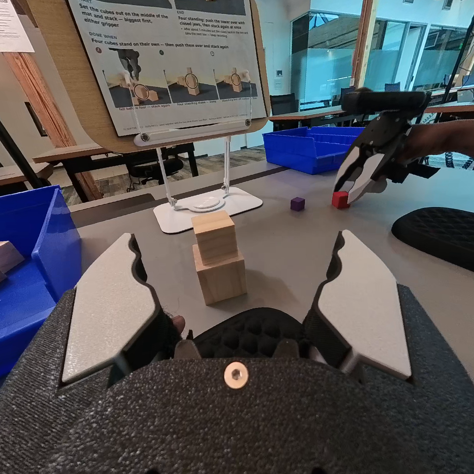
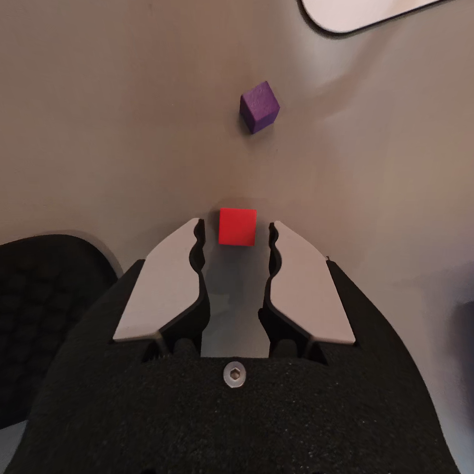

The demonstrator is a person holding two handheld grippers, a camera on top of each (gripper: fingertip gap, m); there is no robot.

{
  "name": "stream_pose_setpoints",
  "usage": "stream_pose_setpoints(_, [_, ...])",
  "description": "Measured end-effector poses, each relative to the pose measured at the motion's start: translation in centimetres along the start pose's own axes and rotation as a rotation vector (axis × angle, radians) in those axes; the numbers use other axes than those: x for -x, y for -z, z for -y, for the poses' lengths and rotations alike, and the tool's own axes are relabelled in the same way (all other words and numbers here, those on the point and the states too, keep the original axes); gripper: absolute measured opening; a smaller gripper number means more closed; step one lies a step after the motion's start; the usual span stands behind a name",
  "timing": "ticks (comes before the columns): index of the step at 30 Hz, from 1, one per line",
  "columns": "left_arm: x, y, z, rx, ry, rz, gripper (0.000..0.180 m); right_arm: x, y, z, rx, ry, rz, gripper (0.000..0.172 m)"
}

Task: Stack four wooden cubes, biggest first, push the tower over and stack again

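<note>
Red cube (image 2: 237,226) sits on the grey table (image 2: 102,128), between the fingertips of the right gripper (image 2: 237,230); its jaws stand partly open, with a gap on each side of the cube, so nothing is gripped. Just beyond it lies a purple cube (image 2: 259,110), turned cornerwise. The left gripper (image 1: 236,246) is spread wide and bare, pointed at two stacked wooden blocks (image 1: 218,259), the smaller on top, set slightly off-centre.

A blue bin (image 1: 53,230) at the left holds pale wooden pieces (image 1: 9,255), only partly seen. A second blue bin (image 1: 307,151) stands farther back on the right; its contents are hidden.

Only the left wrist view shows the bins, the stack, the white stand (image 1: 207,207) bearing a printed sheet (image 1: 166,64), and the hand behind the right gripper. The right wrist view alone shows the gaps beside the red cube. Both show a black mat (image 2: 38,307).
</note>
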State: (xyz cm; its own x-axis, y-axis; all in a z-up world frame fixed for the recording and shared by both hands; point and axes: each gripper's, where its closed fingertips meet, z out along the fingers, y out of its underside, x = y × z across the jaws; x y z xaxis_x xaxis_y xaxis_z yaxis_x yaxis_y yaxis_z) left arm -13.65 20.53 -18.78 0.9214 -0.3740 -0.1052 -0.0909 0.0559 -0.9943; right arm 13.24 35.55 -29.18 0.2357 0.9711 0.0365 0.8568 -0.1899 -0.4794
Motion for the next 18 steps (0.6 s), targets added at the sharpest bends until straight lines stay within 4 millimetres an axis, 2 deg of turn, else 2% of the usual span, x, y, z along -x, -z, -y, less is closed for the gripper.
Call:
stream_pose_setpoints(5, [0.0,0.0,0.0,-0.001,0.001,-0.001,0.138,0.1,-0.1,-0.5,-0.003,0.003,-0.003,0.042])
stream_pose_setpoints(9, [0.0,0.0,0.0,0.002,-0.001,0.000,0.138,0.2,0.1,-0.4,-0.020,0.009,-0.005,0.027])
stream_pose_setpoints(12, [0.0,0.0,0.0,0.003,-0.001,0.000,0.137,0.5,0.2,-0.1,-0.034,0.012,0.003,0.027])
stream_pose_setpoints(15, [0.0,0.0,-0.1,0.005,0.001,0.001,0.137,1.2,0.7,1.4,-0.061,-0.030,0.003,0.027])
stream_pose_setpoints(18, [0.0,0.0,-0.1,0.005,0.004,0.000,0.137,2.6,1.6,4.5,-0.084,-0.062,-0.009,0.027])
